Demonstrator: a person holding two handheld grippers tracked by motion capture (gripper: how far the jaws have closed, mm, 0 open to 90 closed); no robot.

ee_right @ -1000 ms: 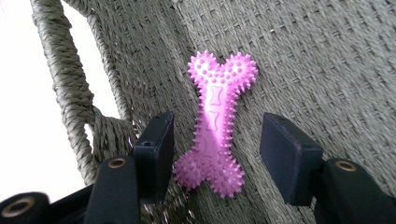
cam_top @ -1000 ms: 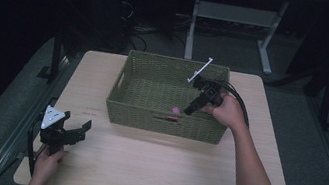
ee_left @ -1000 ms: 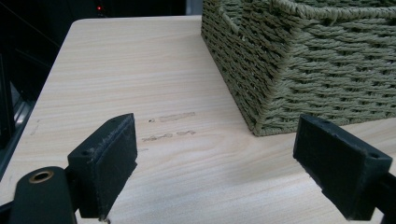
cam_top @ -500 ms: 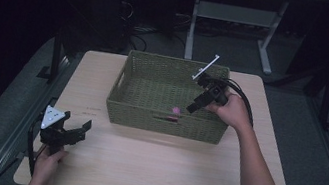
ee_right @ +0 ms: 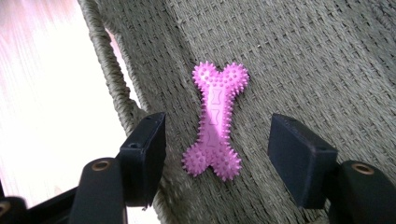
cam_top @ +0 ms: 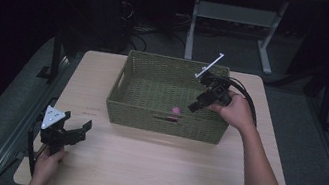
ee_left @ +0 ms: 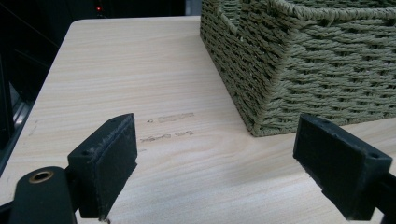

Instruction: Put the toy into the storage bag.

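Observation:
A pink spiky bone toy [ee_right: 215, 122] lies flat on the floor of the green woven basket [cam_top: 126, 78], close to its near wall; in the high view the toy [cam_top: 176, 110] is a small pink spot. My right gripper [cam_top: 194, 106] hangs over the basket's right side, tilted down toward the toy. Its jaws have just been opening and stand apart, lifted off the toy that lies below between them [ee_right: 217, 154]. My left gripper [cam_top: 76, 131] rests at the table's near left corner, wide open on nothing, facing the basket's corner [ee_left: 261, 93].
The basket stands at the middle back of a light wooden table [cam_top: 149, 171]. Faint marks [ee_left: 173, 126] show on the tabletop left of the basket. Table legs and cables [cam_top: 194, 21] stand in the dark behind.
My right gripper has let go of the pink toy, which now lies on the basket floor, and has risen a little. My left gripper has stayed put.

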